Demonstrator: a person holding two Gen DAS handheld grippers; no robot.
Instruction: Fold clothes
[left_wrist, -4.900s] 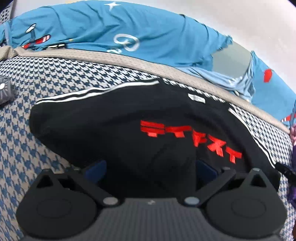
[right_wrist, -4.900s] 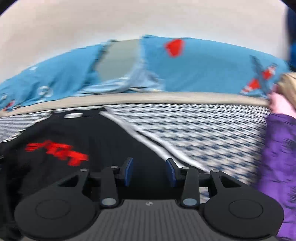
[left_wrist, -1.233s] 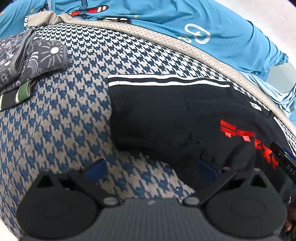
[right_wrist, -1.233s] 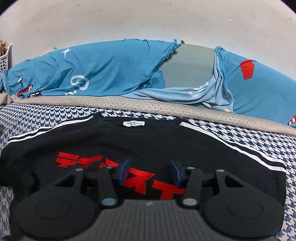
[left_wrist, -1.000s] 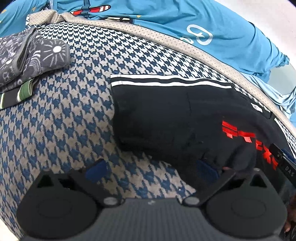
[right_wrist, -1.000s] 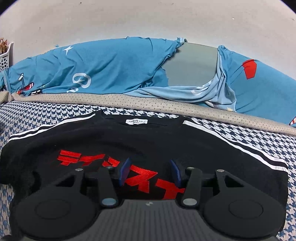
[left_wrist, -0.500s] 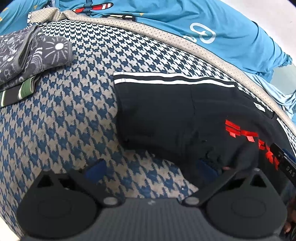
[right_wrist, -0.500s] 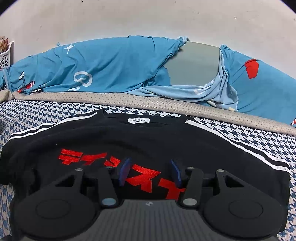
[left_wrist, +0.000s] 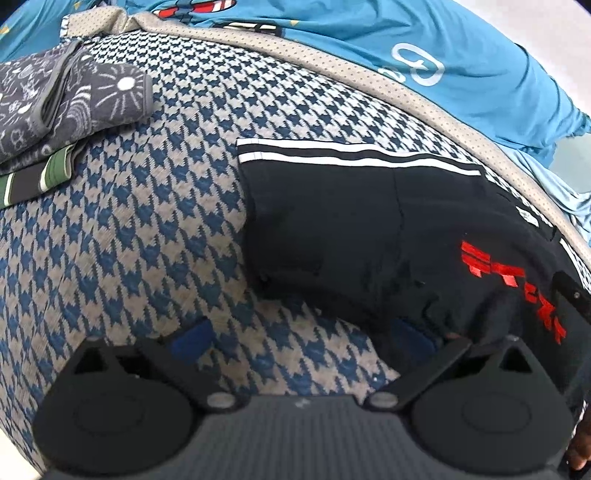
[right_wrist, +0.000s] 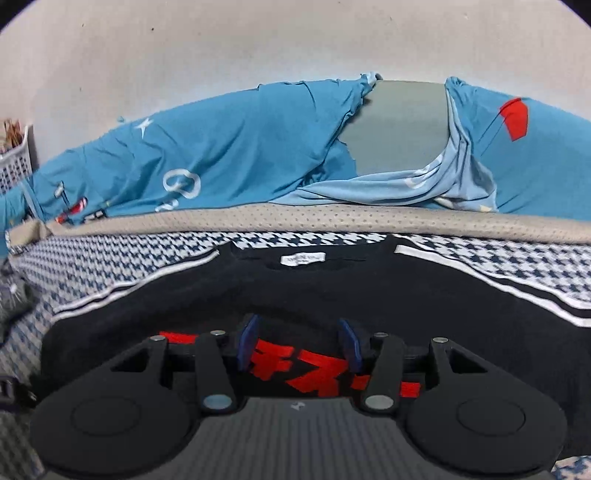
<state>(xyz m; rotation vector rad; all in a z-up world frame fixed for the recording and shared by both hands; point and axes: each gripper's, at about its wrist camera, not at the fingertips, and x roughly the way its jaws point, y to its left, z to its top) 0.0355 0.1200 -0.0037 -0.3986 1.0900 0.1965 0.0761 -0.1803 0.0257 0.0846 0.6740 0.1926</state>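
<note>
I see the black shirt (right_wrist: 332, 291) lying flat on the checked bedcover (left_wrist: 147, 229). My left gripper (left_wrist: 301, 338) gapes wide at its hem; my right gripper (right_wrist: 299, 343) hovers part-open above the red print, gripping nothing.

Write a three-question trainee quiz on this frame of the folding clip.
1. True or false: the black shirt lies with its red lettering facing up.
2. What does the left gripper have between its fingers? A) shirt cloth B) bare houndstooth cover C) the grey folded clothes
3. Which edge of the shirt lies nearest the blue bedding in the right wrist view?

Key
1. True.
2. B. One finger sits at the shirt's hem; the gap shows only cover.
3. The collar, with its white label.
</note>
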